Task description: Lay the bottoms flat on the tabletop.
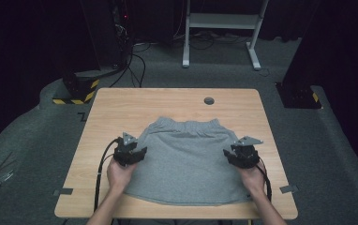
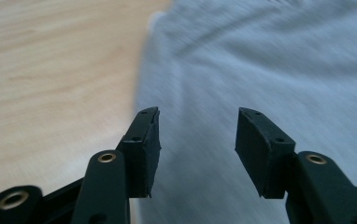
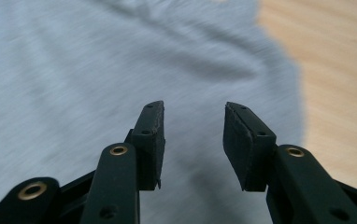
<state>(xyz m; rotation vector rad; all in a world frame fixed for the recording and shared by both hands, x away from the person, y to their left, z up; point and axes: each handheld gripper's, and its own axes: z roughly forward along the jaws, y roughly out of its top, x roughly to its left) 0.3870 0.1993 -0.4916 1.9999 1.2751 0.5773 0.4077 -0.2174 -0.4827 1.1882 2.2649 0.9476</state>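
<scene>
Dark surroundings and grey carpet are seen around a wooden table (image 1: 121, 101) in the high view, with a white desk frame (image 1: 221, 21) on the far side and cables on the floor at far left. Grey shorts (image 1: 186, 159) are laid flat on the middle of the table, waistband at the far edge, hem near the person. A round grommet (image 1: 209, 101) is set in the tabletop just beyond the waistband.

The left gripper (image 1: 132, 153) is held over the left edge of the shorts, and the right gripper (image 1: 238, 154) over the right edge; both hands and trailing cables are shown from above.

From the left gripper view, the left gripper (image 2: 197, 135) is seen with its jaws spread apart, nothing between them, grey cloth below and bare wood at left. From the right gripper view, the right gripper (image 3: 193, 140) is likewise seen parted and empty, above cloth, with wood at right. Whether the pads touch the cloth cannot be told.
</scene>
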